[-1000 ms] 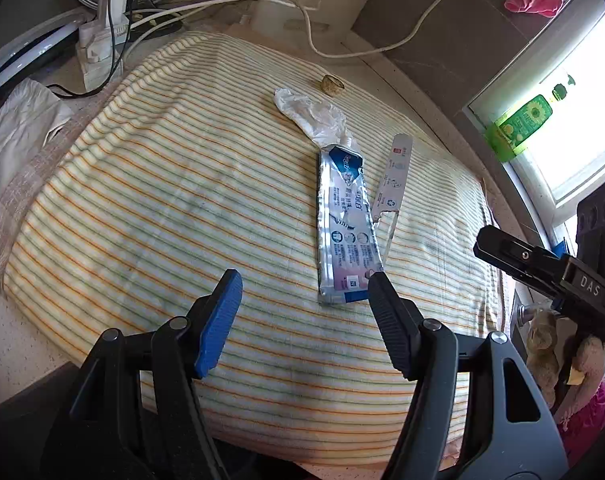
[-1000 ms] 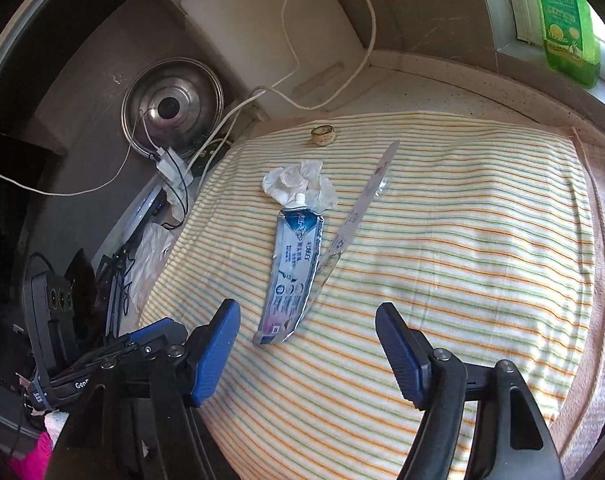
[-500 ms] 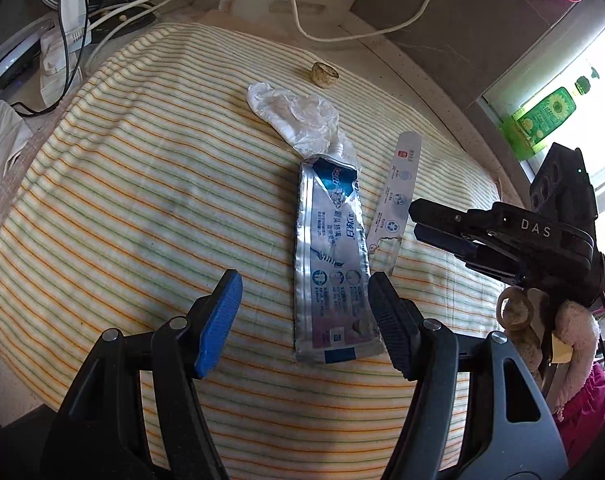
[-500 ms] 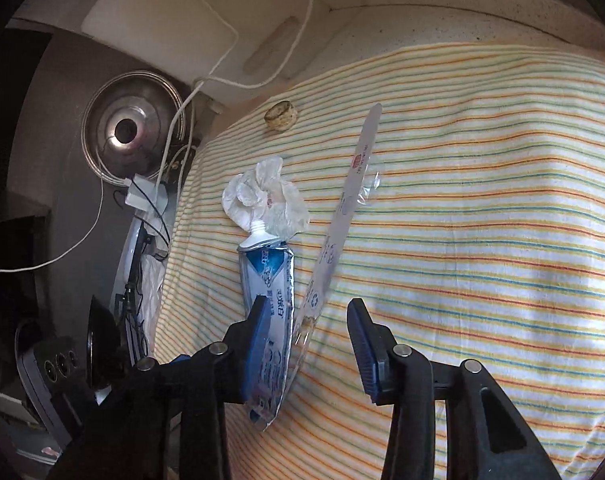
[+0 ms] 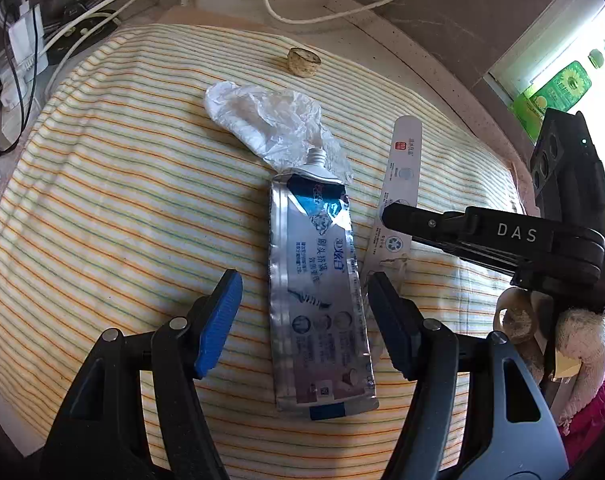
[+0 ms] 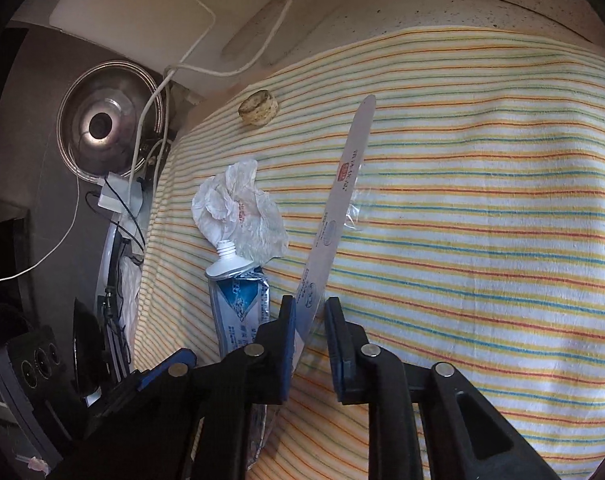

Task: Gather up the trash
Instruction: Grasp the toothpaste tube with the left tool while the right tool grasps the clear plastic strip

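Spread across the counter: a striped cloth (image 5: 114,184), yellow, orange, green and blue lines on white. Behind the cloth's far edge: a white board (image 6: 150,12) with a white cable (image 6: 262,44) trailing over it, and a round metal lid (image 6: 102,120) off the far left corner.

Near the middle of the cloth: a flattened toothpaste tube (image 5: 322,300), uncapped, nozzle toward the far edge. Touching that nozzle, on the far side: a crumpled clear plastic bag (image 5: 270,120). Just right of the tube, almost parallel to it: a long white card strip (image 5: 402,168) with a scrap of clear film attached. Close to the cloth's far edge, apart from the rest: a small round cork (image 5: 303,62).

Over the near half of the tube: left gripper (image 5: 302,316), blue pads spread wide on either side, neither touching it. At the near end of the strip: right gripper (image 6: 309,332), pads nearly pressed together around it, left pad against the card, a narrow gap still showing at the right pad (image 6: 334,328).
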`<action>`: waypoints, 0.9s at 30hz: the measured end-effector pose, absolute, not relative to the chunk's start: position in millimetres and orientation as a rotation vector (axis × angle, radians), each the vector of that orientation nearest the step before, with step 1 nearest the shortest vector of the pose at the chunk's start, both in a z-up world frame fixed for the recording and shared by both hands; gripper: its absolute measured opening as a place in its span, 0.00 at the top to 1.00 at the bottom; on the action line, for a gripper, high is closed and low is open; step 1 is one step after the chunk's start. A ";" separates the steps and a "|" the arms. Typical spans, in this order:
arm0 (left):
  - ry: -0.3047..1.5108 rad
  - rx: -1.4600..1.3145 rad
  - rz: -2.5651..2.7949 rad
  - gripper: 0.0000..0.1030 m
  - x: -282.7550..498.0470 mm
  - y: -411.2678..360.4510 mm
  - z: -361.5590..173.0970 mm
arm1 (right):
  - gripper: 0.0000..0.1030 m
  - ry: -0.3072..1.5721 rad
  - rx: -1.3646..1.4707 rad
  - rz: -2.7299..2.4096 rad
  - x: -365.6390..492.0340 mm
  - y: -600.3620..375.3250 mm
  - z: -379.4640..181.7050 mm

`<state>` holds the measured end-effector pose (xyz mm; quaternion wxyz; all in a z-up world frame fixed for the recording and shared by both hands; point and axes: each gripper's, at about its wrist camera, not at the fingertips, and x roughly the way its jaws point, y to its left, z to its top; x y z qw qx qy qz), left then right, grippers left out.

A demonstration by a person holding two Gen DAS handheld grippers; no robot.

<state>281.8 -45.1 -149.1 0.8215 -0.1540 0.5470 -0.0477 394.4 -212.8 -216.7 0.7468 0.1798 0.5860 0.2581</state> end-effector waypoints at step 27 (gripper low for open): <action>1.162 -0.183 -0.071 0.44 319.5 -66.9 -168.6 | 0.75 1.215 0.268 0.470 401.4 -231.4 -205.4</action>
